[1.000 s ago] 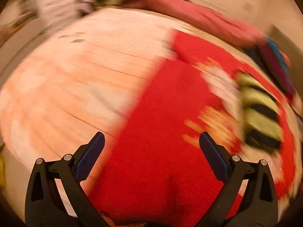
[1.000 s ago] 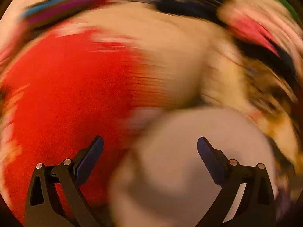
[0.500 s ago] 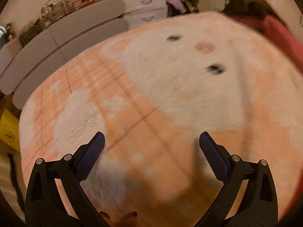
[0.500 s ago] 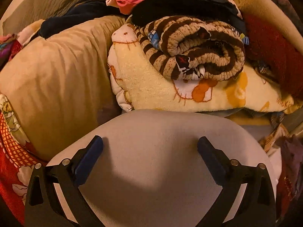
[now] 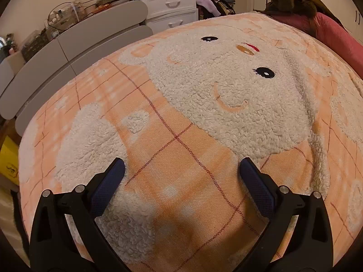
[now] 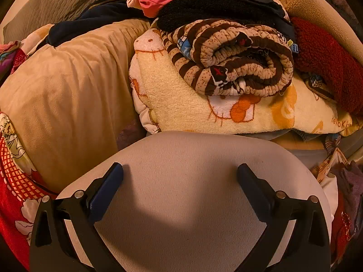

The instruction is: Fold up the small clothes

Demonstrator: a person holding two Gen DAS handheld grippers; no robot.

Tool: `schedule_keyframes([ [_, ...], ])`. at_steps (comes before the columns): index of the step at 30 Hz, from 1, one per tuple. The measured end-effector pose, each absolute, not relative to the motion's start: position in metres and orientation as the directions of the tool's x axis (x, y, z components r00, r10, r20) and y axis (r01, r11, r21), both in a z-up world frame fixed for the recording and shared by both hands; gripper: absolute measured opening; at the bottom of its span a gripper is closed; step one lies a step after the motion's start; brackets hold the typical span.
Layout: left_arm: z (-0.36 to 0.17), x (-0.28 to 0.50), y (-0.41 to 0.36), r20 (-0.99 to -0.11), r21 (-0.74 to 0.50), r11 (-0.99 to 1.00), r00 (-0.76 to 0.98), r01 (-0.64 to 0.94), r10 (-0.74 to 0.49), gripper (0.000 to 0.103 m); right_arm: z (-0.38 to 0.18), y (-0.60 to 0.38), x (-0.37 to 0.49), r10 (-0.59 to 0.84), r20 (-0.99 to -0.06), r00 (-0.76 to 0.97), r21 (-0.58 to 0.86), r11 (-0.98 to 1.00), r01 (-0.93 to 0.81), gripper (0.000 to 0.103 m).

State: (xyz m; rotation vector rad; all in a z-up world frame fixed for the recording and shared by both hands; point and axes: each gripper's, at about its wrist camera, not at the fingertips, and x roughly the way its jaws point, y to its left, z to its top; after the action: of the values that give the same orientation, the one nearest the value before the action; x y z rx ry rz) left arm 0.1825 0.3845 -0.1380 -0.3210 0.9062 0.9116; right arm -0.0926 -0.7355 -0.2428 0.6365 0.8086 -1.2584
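Both grippers wide, empty | left gripper (image 5: 181,170) over fluffy peach bear-face blanket (image 5: 226,104) | right gripper (image 6: 180,174) over smooth grey rounded panel (image 6: 192,181) (brown striped rolled-up fleece (image 6: 231,56) beyond)

Two grippers show, the left gripper (image 5: 181,170) and the right gripper (image 6: 180,174), each with two fingers. One peach bear blanket (image 5: 204,117) covers the bed, with two embroidered eyes. One white drawer chest (image 5: 170,2) has four visible drawers. One striped rolled garment (image 6: 233,56) sits on one cream cartoon blanket (image 6: 192,108).
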Motion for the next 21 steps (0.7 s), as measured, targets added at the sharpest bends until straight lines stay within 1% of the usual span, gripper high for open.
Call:
schedule_keyframes([
  [21, -0.1363, 0.1855, 0.3838, -0.789, 0.122, 0.597, 0.287, -0.793, 0.542, 0.095, -0.2426, -0.7357, -0.0924, -0.567, -0.817, 0.106, -0.016, 0.207, 0.978, 0.099],
])
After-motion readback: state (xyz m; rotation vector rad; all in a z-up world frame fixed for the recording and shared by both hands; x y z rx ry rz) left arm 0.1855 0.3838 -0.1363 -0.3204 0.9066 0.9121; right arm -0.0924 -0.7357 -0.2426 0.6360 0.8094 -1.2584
